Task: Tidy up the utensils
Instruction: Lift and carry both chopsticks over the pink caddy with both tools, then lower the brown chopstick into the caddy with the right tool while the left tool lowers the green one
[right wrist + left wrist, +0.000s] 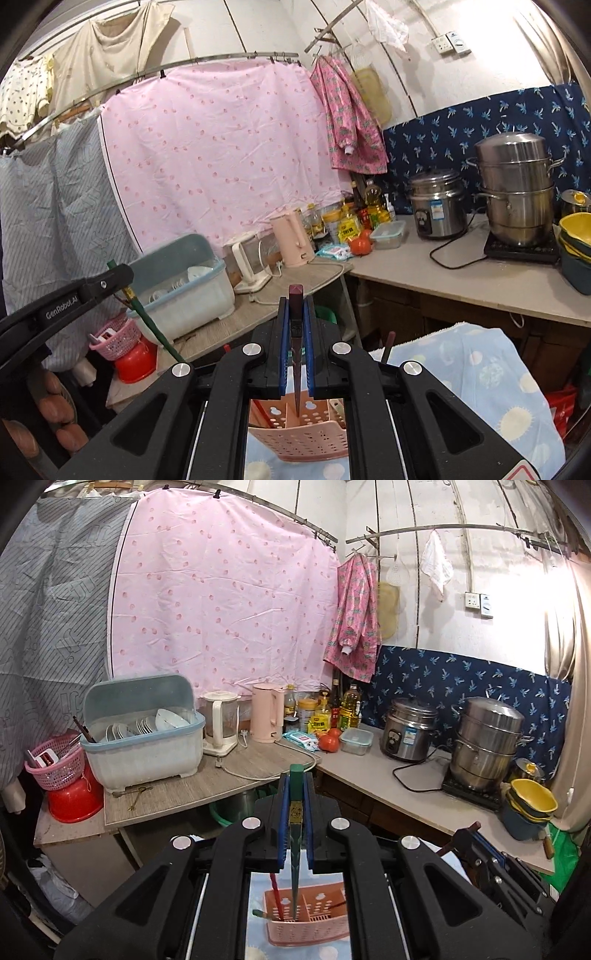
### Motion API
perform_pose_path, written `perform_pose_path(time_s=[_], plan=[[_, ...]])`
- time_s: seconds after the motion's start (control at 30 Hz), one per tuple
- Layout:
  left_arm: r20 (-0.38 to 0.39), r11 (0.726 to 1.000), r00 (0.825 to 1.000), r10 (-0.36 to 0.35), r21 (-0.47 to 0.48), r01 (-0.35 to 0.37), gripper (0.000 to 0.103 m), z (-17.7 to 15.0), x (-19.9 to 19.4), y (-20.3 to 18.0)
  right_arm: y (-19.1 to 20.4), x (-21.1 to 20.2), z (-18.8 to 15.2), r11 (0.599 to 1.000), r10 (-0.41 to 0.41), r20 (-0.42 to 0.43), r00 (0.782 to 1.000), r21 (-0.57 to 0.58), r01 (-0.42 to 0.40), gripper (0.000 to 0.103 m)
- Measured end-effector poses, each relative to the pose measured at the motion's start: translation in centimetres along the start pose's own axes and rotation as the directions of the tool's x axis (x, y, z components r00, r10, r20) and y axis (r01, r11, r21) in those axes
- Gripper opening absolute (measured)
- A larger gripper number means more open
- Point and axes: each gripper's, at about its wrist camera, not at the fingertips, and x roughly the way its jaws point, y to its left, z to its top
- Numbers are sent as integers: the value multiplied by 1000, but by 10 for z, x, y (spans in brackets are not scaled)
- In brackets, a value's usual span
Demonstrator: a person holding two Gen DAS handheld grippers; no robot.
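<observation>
My left gripper (296, 801) is shut on a green chopstick (296, 830). It holds the chopstick upright, tip down, over a pink perforated utensil holder (306, 919) with a red chopstick (275, 893) standing in it. My right gripper (296, 325) is shut on a dark maroon chopstick (296, 354), tip down over the same pink holder (303, 435). The left gripper (110, 280) with its green chopstick (151, 328) shows at the left of the right wrist view. The holder stands on a light blue patterned cloth (480, 376).
A dish box with plates (144, 734), a pink basket (59, 760), a red bowl (75, 797), a blender (220, 723) and a pink kettle (266, 712) stand on the far counter. Bottles, a rice cooker (408, 729), a steel steamer (485, 746) and stacked bowls (530, 805) are at the right.
</observation>
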Motion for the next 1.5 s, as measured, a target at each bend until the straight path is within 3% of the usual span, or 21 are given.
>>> perform_pose_path(time_s=[0.57,1.03,1.27,1.5], plan=[[-183,1000,983,23,3,-23,7,-63,79,11,-14,65,-53,995,-94,-146,985,-38,89,7],[-240,998,969,65,6,-66,8,-90,99,13,-28,79,-69,989,-146,-191,971,-40,141,13],[-221,995,970,96,12,-96,45,-92,94,11,-31,73,-70,987,-160,-179,971,-32,157,26],[-223,995,970,96,9,-96,49,-94,83,10,-26,51,-64,988,-153,-139,978,-39,149,30]])
